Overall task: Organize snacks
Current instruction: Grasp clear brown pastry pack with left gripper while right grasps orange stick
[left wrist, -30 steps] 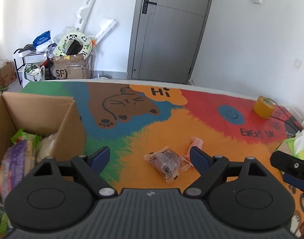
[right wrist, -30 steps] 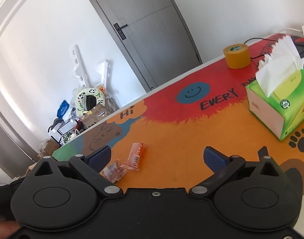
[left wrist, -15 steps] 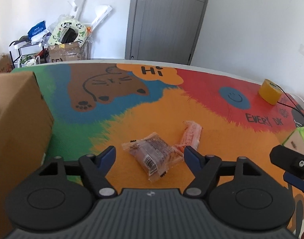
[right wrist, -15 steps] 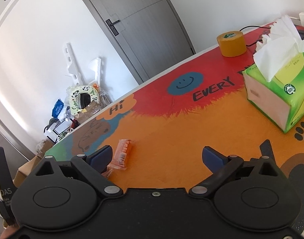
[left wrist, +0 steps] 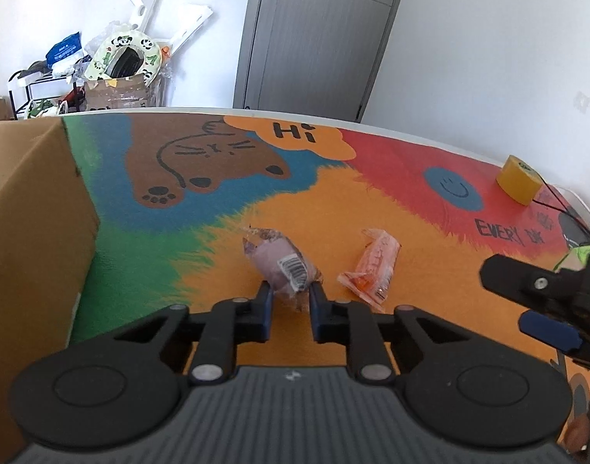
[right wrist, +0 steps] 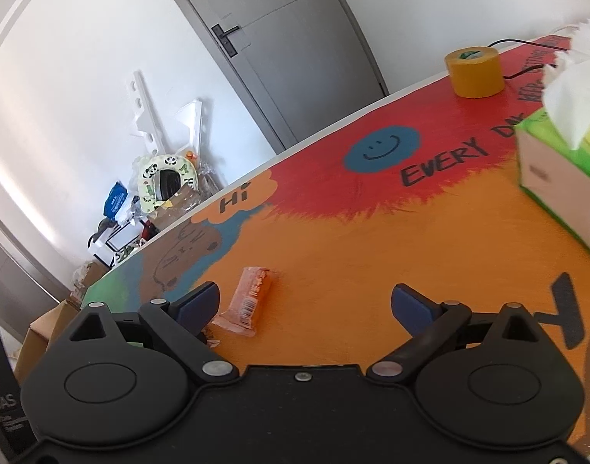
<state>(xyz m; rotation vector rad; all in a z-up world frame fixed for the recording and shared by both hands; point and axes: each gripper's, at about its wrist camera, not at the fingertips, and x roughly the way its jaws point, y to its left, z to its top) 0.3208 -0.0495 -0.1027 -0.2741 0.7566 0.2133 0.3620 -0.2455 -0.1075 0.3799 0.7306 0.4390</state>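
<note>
A clear packet with a brown snack (left wrist: 283, 261) lies on the colourful table mat (left wrist: 333, 208). My left gripper (left wrist: 291, 294) is over its near end; the jaws are closing and the pads pinch the bunched wrapper. Just to its right lies an orange snack packet (left wrist: 372, 266). In the right wrist view this orange packet (right wrist: 250, 301) sits between the wide-apart fingers of my right gripper (right wrist: 304, 301), close to the left finger (right wrist: 198, 305), and nothing touches it. The right gripper (left wrist: 527, 301) also shows at the right edge of the left wrist view.
A cardboard box (left wrist: 32, 212) stands at the left of the mat. A yellow tape roll (right wrist: 474, 71) with a black cable sits at the far right. A green tissue box (right wrist: 558, 178) stands to the right. Beyond the table edge are a grey door and clutter.
My left gripper came down over the brown packet and its jaws went from wide open to pinching it. The right gripper moved lower and nearer to the orange packet.
</note>
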